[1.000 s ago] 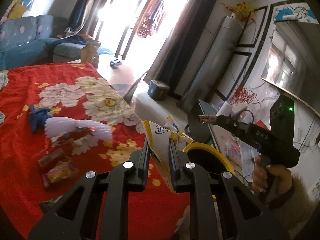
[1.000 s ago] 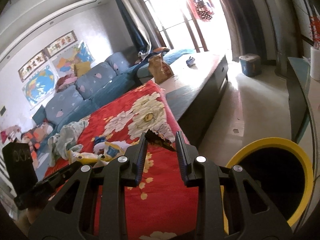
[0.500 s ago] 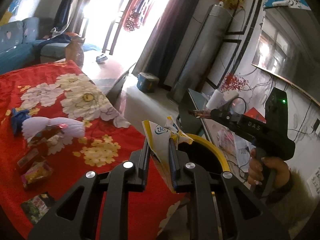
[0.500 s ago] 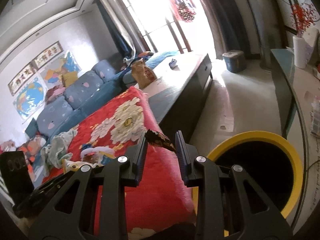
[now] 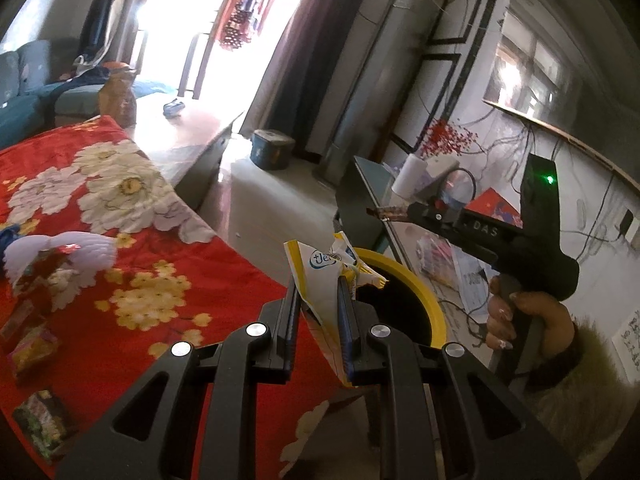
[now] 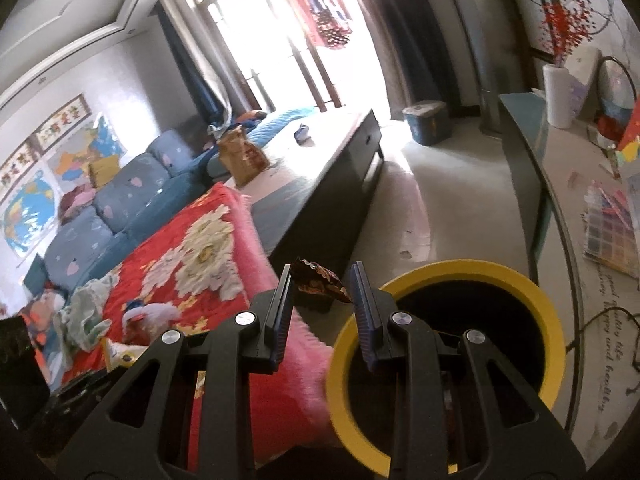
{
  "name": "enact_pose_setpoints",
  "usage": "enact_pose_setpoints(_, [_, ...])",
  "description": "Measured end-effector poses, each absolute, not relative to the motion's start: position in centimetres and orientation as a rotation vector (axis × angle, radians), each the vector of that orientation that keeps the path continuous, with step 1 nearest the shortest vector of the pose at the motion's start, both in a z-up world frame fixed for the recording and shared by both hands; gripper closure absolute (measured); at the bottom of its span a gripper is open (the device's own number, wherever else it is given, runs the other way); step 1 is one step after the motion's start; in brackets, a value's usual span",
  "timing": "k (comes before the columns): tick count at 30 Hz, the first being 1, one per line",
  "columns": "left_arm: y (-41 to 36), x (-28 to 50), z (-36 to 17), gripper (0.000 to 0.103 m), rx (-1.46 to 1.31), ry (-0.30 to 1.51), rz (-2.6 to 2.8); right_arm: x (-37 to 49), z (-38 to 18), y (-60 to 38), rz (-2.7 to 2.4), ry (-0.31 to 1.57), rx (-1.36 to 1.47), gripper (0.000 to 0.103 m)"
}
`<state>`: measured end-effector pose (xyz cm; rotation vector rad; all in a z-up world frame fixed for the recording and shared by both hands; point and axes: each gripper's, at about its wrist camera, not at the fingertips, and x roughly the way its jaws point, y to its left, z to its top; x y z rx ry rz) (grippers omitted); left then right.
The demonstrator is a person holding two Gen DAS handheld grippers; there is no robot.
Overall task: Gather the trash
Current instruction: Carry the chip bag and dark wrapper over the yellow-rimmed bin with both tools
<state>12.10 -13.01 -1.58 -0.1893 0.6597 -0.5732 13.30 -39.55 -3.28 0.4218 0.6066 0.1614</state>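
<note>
Left gripper [image 5: 318, 280]: a white and yellow wrapper [image 5: 320, 280] is pinched between its jaws. The jaws are almost pressed together, with only the thin wrapper between them.
White and yellow wrapper: it sticks up past the tips of the jaws. It is held in the air, just in front of the yellow rim of the bin [image 5: 436, 312].
Right gripper [image 6: 322, 280]: a small brown wrapper [image 6: 320, 282] is pinched between its jaws. The jaws are spread a little, only as wide as the crumpled wrapper.
Brown wrapper: it is held near the tips of the jaws, in the air, just beside the bin's rim [image 6: 460, 270] and past the edge of the red blanket [image 6: 168, 272].
Right hand [image 5: 524, 320]: it is seen in the left view, wrapped around the black handle of the right gripper [image 5: 376, 212].
Bin: it is round and dark inside, with a yellow rim. It is placed on the floor between the blanket-covered tabletop and a long glass shelf [image 6: 560, 184].
Red blanket: big white flowers are printed on it. More trash is left lying on it: a green packet [image 5: 40, 420], a yellow and pink packet [image 5: 32, 348], and a white frilly thing [image 5: 60, 252].
Sofa [image 6: 108, 204]: it is blue and is seen behind the blanket.
Far away: a bright window door [image 6: 288, 40] is seen at the back of the room.
</note>
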Motion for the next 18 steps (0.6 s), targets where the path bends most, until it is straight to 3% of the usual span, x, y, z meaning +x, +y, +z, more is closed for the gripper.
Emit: enact_pose_setpoints(18, [-20.5, 13.6, -4.9, 0.086, -0.108, 0.743, -0.683, 13.7, -6.5, -44.7, 0.019, 0.667, 0.485, 0.080])
